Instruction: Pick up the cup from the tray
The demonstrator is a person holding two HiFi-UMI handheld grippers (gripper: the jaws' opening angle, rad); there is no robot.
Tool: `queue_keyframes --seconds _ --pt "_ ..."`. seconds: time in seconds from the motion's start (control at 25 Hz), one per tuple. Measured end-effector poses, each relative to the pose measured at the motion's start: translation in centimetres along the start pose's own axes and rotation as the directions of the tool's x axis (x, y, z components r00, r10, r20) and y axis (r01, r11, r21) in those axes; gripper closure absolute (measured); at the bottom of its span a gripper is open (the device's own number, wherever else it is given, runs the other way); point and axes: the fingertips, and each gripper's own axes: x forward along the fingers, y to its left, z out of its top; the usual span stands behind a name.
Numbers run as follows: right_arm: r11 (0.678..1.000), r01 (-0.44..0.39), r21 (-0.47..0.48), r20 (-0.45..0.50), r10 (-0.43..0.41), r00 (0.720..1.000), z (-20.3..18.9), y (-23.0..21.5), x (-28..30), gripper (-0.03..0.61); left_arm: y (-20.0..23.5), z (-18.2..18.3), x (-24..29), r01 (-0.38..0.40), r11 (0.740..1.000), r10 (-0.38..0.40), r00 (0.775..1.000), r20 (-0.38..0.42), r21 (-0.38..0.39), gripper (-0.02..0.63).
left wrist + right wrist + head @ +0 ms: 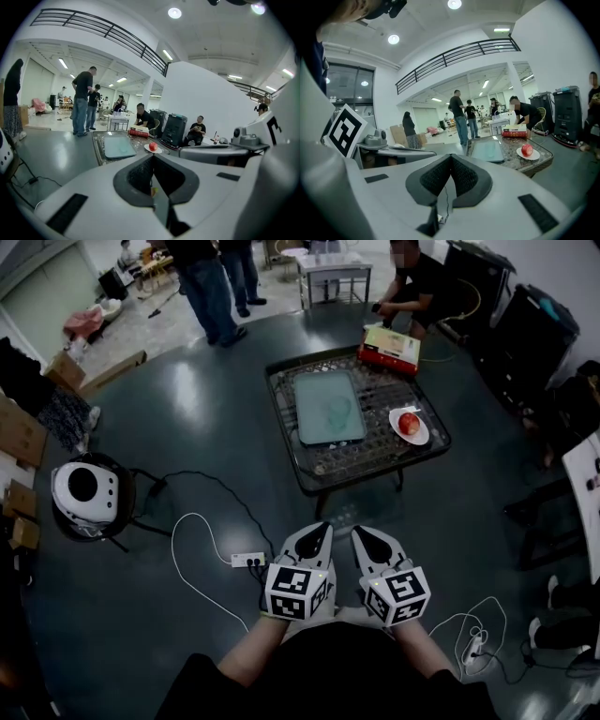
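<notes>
The table (375,451) stood straight ahead of me. The tray (314,427) lay on the table's middle, its long side running away from me. The left gripper (322,529) and right gripper (360,532) were closed on nothing, side by side, well short of the table's near edge. I judged neither nearer to the cup (339,411), a faint clear shape near the table's centre.
</notes>
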Motion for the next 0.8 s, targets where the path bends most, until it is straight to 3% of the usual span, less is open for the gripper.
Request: queue_keyframes --seconds 0.8 --pt "0.999 0.040 0.006 -0.025 -0.040 0.999 5.6 -6.8 11.6 0.574 7.7 6.2 10.1 0.038 0.999 -0.038 0.999 -0.034 0.007 0.604"
